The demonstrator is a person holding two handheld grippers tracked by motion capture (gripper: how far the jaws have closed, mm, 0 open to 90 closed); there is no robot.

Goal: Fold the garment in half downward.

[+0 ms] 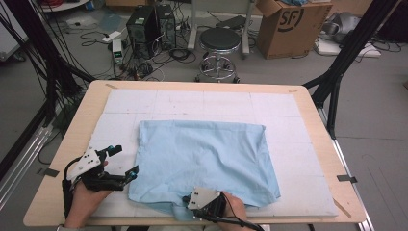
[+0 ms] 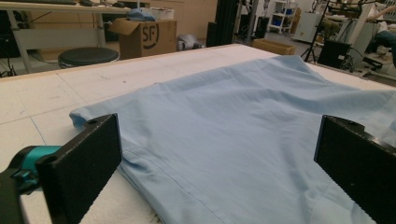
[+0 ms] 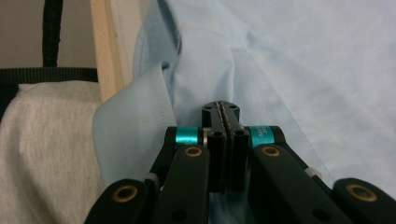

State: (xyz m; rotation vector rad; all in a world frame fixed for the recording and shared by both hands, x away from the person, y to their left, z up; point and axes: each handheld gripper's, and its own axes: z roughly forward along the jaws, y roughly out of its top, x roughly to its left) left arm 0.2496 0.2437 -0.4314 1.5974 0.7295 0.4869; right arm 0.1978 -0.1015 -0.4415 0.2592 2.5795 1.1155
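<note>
The light-blue cloth [image 1: 204, 161] lies spread on the white pad [image 1: 125, 103] of the table [image 1: 77, 125], its near edge hanging a bit over the front rim. R gripper [image 1: 192, 206] sits at that near edge w/ jaws fully together; in the right gripper view a sliver of fabric seems pinched below the tips, so probably clamped on the hem, tho hard to be sure. L gripper [image 1: 122, 161] rests at the cloth's left edge, jaws wide apart, nothing between them. To do this fold well: get L gripper onto the near-left corner before lifting, keep both grips at matching height, pull taut w/o dragging the whole cloth, and watch the drooping hem by the table rim.
</note>
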